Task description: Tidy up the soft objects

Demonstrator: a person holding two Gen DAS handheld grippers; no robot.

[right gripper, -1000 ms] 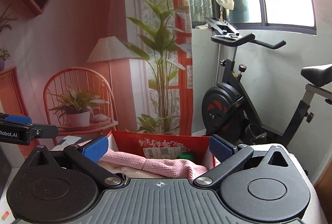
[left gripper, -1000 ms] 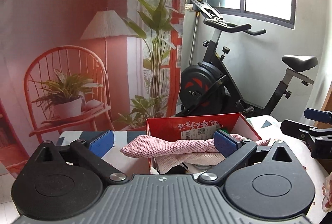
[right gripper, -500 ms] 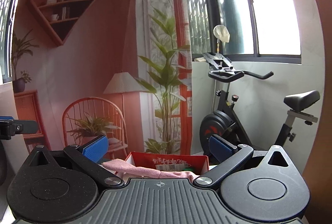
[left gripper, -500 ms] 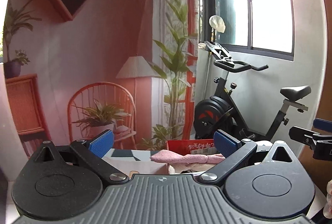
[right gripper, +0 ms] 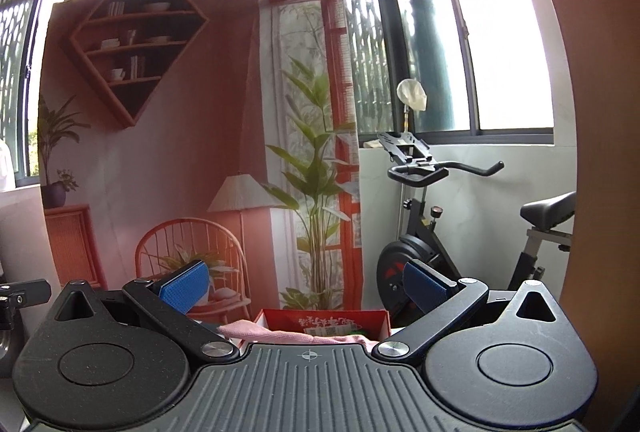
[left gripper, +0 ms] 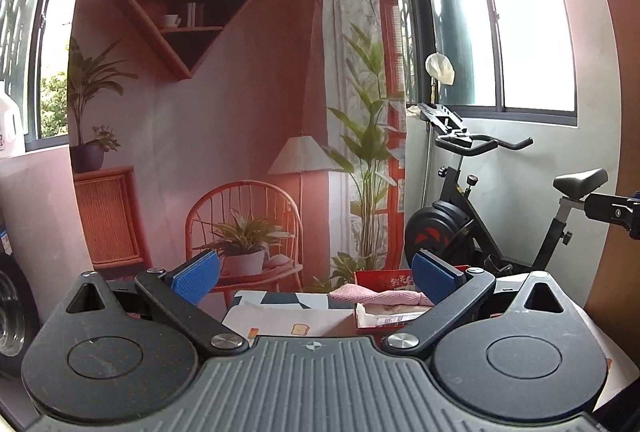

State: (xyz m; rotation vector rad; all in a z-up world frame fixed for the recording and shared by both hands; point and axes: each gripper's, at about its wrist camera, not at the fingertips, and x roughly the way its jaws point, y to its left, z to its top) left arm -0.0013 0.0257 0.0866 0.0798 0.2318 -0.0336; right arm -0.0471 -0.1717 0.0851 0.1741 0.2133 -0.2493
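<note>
Two grippers are in our hands, and we see both with jaws spread wide and nothing between the blue pads. Our left gripper points over a table whose patterned cloth lies just ahead of it and low in that view. Our right gripper is held level with it; its dark arm shows at the far right edge of the left view.

Largest of what stands ahead is the backdrop, a printed scene of a pink wall with a diamond shelf, a lamp, a wicker chair and tall plants, hanging straight beyond both grippers. Right of it, past the right finger of each gripper, stands a black bike under the window (its seat reaches toward the right edge in both views).

Next comes the red box, sitting on the table ahead of our left gripper and toward its right finger; from the right gripper it lies dead ahead and low, partly hidden by the gripper body. Its flap is up, with printed characters and a label.

Smallest is the pink cloth, a knitted strip draped across the box's near rim, one end hanging out past the left side. Neither gripper touches it; both are well apart from it.
</note>
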